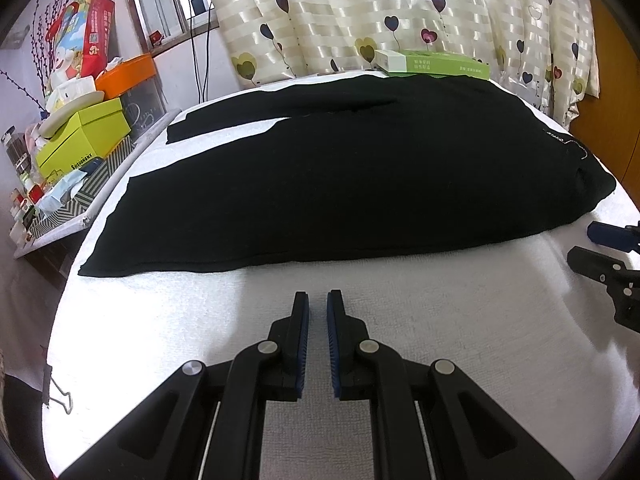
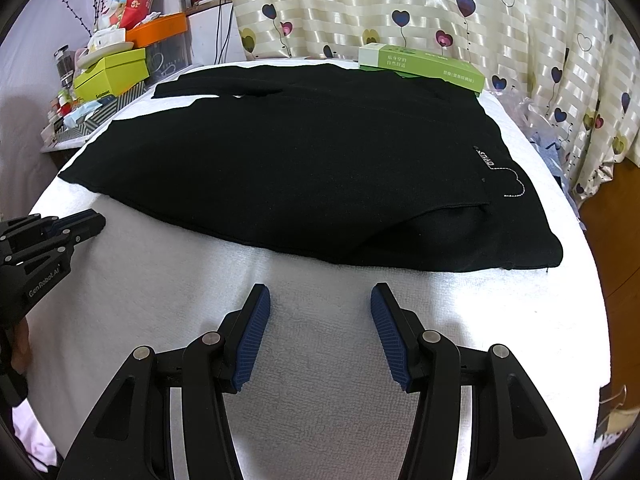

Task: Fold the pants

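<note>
Black pants (image 1: 340, 168) (image 2: 300, 168) lie flat across the white towel-covered table (image 1: 180, 320) (image 2: 152, 300). The legs run to the left. The waist, with a small white logo (image 2: 486, 158), is at the right. My left gripper (image 1: 318, 300) hovers over bare towel in front of the near leg's hem edge, its blue pads almost together with nothing between them. It also shows at the left edge of the right wrist view as the left gripper (image 2: 96, 220). My right gripper (image 2: 320, 296) stands wide open over the towel, just short of the pants' near edge below the waist, holding nothing.
A green box (image 1: 440, 65) (image 2: 424, 68) rests at the table's far edge, touching the pants. A shelf of boxes and jars (image 1: 80, 140) crowds the left side. Binder clips (image 1: 60, 396) (image 2: 616, 400) pin the towel at the near corners. A curtain hangs behind.
</note>
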Available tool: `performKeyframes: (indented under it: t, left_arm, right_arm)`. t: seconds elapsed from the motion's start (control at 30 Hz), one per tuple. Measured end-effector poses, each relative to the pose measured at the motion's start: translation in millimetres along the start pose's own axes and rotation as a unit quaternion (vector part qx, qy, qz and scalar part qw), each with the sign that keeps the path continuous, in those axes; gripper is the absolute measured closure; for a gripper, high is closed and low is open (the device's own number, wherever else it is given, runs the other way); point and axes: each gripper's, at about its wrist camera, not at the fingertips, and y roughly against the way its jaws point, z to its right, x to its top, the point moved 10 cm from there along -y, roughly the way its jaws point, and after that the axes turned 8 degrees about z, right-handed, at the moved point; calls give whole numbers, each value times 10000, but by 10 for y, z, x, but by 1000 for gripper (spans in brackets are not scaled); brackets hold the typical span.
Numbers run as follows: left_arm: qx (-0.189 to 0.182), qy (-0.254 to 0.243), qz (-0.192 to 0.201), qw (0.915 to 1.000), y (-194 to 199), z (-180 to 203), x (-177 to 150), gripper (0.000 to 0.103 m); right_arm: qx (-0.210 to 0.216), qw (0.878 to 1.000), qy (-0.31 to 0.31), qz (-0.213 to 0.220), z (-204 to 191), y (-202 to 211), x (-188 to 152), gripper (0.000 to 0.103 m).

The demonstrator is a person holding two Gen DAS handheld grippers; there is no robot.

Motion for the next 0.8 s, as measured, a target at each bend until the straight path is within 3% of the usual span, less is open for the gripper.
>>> performKeyframes:
  t: [0.8]
  left_arm:
    - [-351,377,-21,9987,-10,-25,7,92]
  right_arm:
    - [-12,10000,13,0,-2,-8,-6,49]
